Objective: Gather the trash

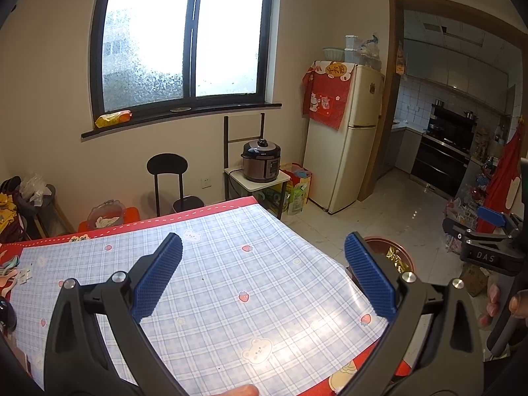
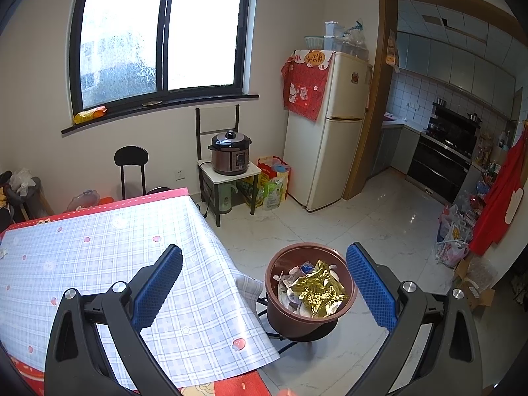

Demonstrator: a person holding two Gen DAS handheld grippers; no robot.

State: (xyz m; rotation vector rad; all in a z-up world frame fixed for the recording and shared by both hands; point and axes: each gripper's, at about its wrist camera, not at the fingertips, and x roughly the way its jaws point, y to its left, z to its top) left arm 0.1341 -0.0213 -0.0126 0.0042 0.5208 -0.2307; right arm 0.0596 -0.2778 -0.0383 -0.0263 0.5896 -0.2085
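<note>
A brown round bin stands on the floor by the table's right corner, holding a crumpled gold foil wrapper and white paper scraps. In the left wrist view only a sliver of the bin shows past the right finger. My left gripper hovers open over the blue plaid tablecloth with nothing between its blue pads. My right gripper is open and empty too, above the table corner and the bin. The right gripper also appears at the far right of the left wrist view.
Small paper bits lie at the table's left edge. Behind the table stand a black stool, a pressure cooker on a small stand, and a cream fridge. Bags and boxes crowd the right wall. Tiled floor is open beyond the bin.
</note>
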